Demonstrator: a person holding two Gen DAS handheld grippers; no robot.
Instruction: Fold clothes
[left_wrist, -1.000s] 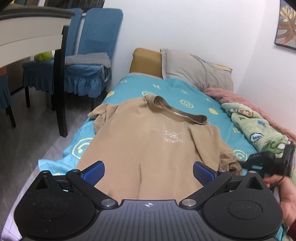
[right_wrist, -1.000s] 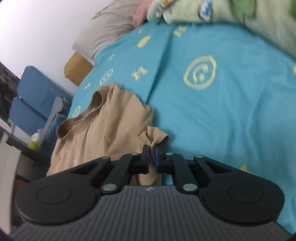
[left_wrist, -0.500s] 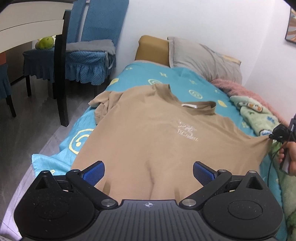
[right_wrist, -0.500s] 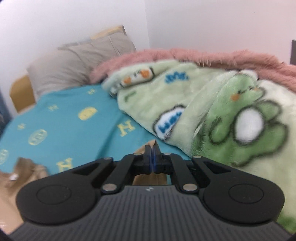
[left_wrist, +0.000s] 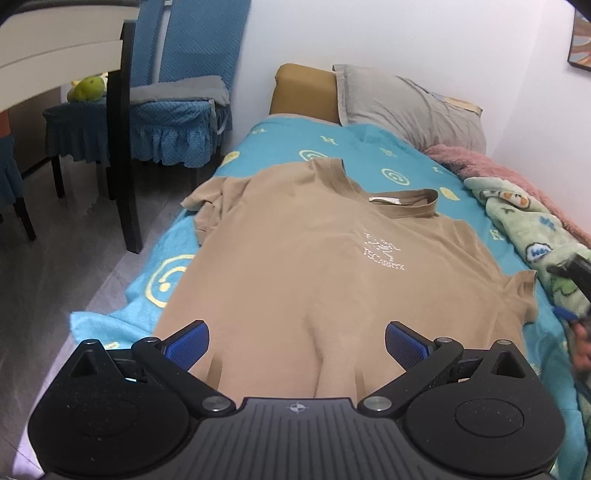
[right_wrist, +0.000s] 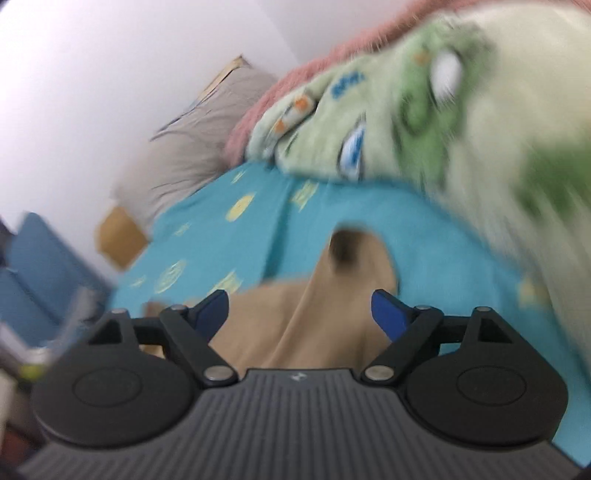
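Note:
A tan T-shirt (left_wrist: 314, 266) lies spread face up on the turquoise bedsheet (left_wrist: 332, 144), collar toward the pillows. Its left sleeve is bunched at the bed's left edge; its right sleeve (left_wrist: 521, 295) lies flat. My left gripper (left_wrist: 295, 341) is open and empty, hovering over the shirt's lower hem. My right gripper (right_wrist: 299, 308) is open over the right sleeve (right_wrist: 354, 258), holding nothing; this view is blurred by motion. It shows at the left wrist view's right edge (left_wrist: 576, 280).
A green cartoon blanket (left_wrist: 528, 229) and a pink fuzzy blanket (left_wrist: 480, 166) lie along the bed's right side by the wall. A grey pillow (left_wrist: 402, 107) is at the head. Blue chairs (left_wrist: 177, 110) and a table leg (left_wrist: 123, 147) stand left of the bed.
My right gripper pulled the right sleeve outward, then opened and let it go; the sleeve now lies flat. The left gripper stayed open over the hem.

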